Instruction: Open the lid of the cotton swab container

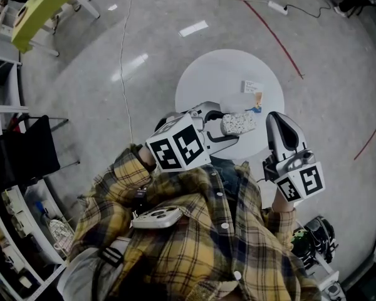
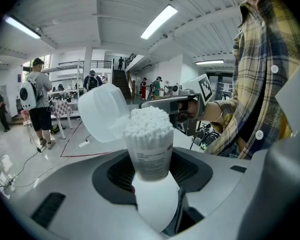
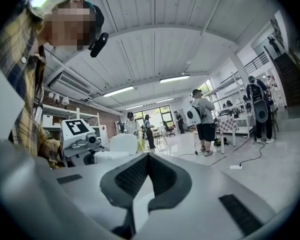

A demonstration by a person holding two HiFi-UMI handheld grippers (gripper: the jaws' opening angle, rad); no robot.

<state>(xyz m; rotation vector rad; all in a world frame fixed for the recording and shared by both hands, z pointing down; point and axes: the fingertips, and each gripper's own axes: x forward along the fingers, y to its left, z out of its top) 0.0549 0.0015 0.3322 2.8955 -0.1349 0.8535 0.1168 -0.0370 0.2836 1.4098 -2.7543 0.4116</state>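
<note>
My left gripper [image 1: 227, 128] is shut on the cotton swab container [image 2: 151, 159], a clear tube with a printed label, held above the near edge of the white round table [image 1: 207, 80]. Its white lid [image 2: 103, 112] is flipped open and hangs back to the left on its hinge. The packed white swab heads [image 2: 147, 122] show at the top. In the head view the container [image 1: 239, 123] lies sideways between the left jaws. My right gripper [image 1: 277, 120] is shut and holds nothing; it hovers just right of the container and apart from it. The right gripper view shows its jaws [image 3: 147, 160] pressed together.
A small white card [image 1: 252, 86] and an orange and blue item [image 1: 257, 101] lie on the table's far right side. A red line [image 1: 272, 33] and a cable [image 1: 124, 49] run over the grey floor. Shelves [image 1: 25, 231] stand at the left. People stand in the background [image 2: 36, 104].
</note>
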